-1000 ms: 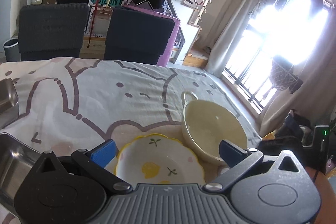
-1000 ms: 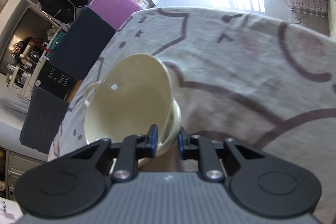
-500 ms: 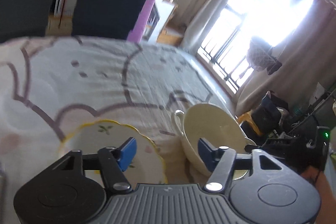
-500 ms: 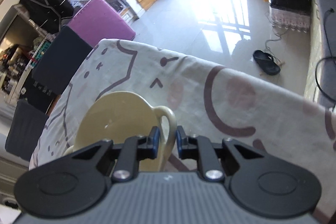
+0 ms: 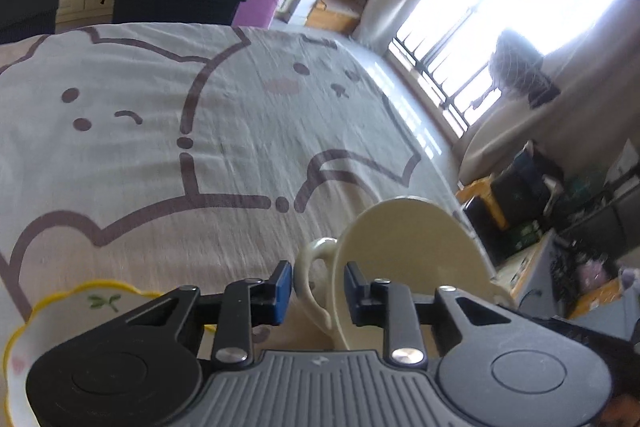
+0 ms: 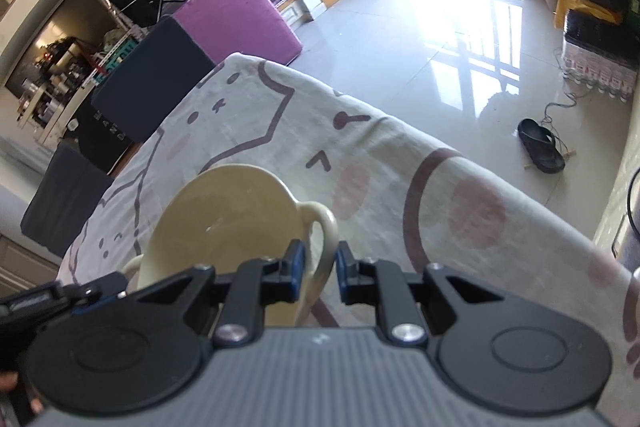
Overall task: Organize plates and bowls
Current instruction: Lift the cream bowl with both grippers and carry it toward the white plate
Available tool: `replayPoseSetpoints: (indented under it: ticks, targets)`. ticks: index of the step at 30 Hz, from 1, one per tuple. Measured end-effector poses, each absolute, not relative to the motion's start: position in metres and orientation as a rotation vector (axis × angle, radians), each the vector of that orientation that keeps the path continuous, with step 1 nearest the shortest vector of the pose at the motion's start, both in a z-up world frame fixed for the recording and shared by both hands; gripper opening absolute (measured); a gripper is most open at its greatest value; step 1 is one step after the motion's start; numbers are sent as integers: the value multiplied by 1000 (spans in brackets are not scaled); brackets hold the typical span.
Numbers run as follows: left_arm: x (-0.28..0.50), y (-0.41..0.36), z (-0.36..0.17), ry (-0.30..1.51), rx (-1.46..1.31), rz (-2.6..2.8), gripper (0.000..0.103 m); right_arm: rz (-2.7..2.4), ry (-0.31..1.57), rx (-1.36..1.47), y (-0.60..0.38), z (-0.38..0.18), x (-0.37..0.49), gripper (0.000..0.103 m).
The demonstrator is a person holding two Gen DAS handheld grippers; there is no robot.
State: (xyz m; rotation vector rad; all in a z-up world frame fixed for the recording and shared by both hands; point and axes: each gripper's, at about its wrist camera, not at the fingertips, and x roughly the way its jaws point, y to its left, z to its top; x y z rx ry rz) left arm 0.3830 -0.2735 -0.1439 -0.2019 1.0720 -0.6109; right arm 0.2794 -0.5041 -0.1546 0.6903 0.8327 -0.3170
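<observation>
Over the tablecloth [image 5: 160, 147], both tongs (left [image 5: 318, 291] closing, right [image 6: 320, 269] clamped) grip the cream bowl [image 6: 232, 223] by its 2 handles.

A table [image 5: 168, 115] with a pale cloth [image 6: 440, 195] over it holds the dishes. The cloth has big cartoon animal faces drawn in brown lines, with pink cheeks. A small white plate [image 5: 64, 311] with a wavy yellow edge and a little green leaf lies flat on the cloth at the near left. Just beside it is a cream bowl [image 5: 408, 259] with loop handles, tipped up on its side
</observation>
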Motion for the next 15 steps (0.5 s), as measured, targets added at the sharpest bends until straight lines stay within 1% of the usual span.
replayPoseSetpoints:
  ticks: [1, 9, 15]
  targets:
    - [386, -276, -146, 1080, -188, -614, 24, -312, 832, 687, -505, -155, 280, 21]
    - [393, -279, -159, 1133, -218, -641, 24, -288, 822, 652, -505, -155, 282, 21]
    - [392, -283, -161, 1127, -202, -635, 24, -293, 811, 616, -502, -156, 284, 23]
